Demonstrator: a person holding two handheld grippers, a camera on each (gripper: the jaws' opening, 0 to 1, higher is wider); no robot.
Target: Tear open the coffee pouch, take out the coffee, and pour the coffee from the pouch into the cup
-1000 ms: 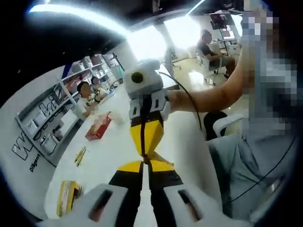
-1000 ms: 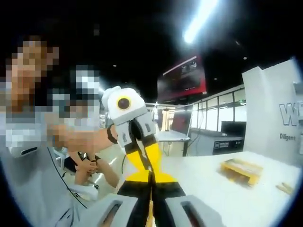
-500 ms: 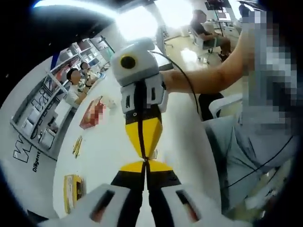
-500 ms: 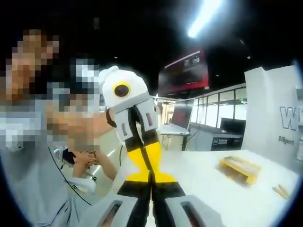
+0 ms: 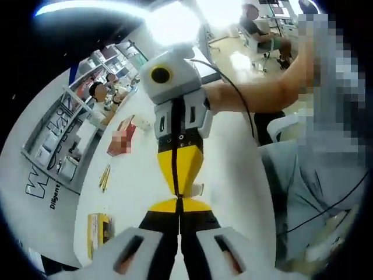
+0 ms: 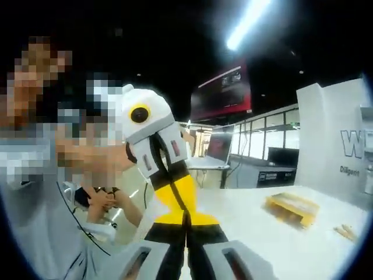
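The left gripper [image 6: 185,213] has yellow jaws on black arms, a white body with a long black slot in the middle and a rounded white top. The right gripper [image 5: 179,195] has the same colours and shape, with small screws below its white body and a thin black cable [image 5: 233,114] leaving it. The person wears a grey shirt [image 5: 315,175] with short sleeves.
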